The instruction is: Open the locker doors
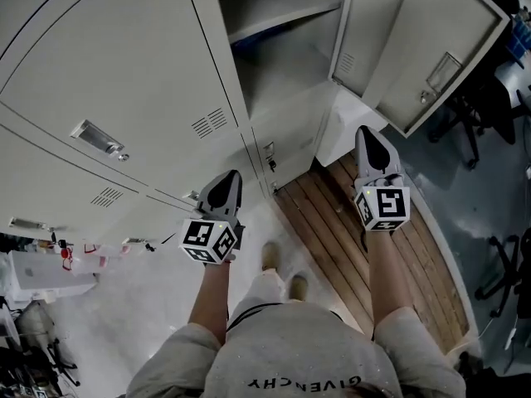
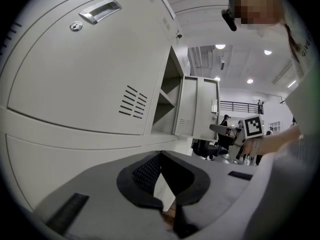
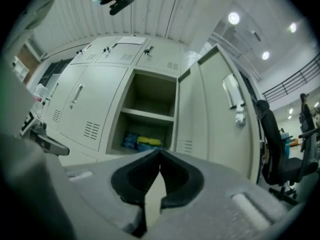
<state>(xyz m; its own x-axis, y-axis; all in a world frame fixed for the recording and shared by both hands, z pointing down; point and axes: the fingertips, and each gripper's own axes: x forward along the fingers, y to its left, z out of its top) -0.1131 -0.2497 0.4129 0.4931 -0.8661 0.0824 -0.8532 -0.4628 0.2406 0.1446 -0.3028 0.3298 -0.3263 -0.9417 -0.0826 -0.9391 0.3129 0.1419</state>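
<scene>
Now: locker bank [image 1: 286, 131] straight ahead. Open locker door [image 1: 431, 48] swung out, ahead-right of right hand-held gripper [image 1: 371, 139]; closed locker door [image 1: 124, 89] ahead-left of left hand-held gripper [image 1: 224, 181]. Both jaw pairs together, nothing between.

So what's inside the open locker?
A shelf splits the open locker. Above it looks empty; below sit blue packets and something yellow. The right hand-held gripper covers the locker's floor in front.

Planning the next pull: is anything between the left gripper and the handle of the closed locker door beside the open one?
Nothing visible. Only open air lies between the left gripper, jaws shut, and the closed door with its handle.
</scene>
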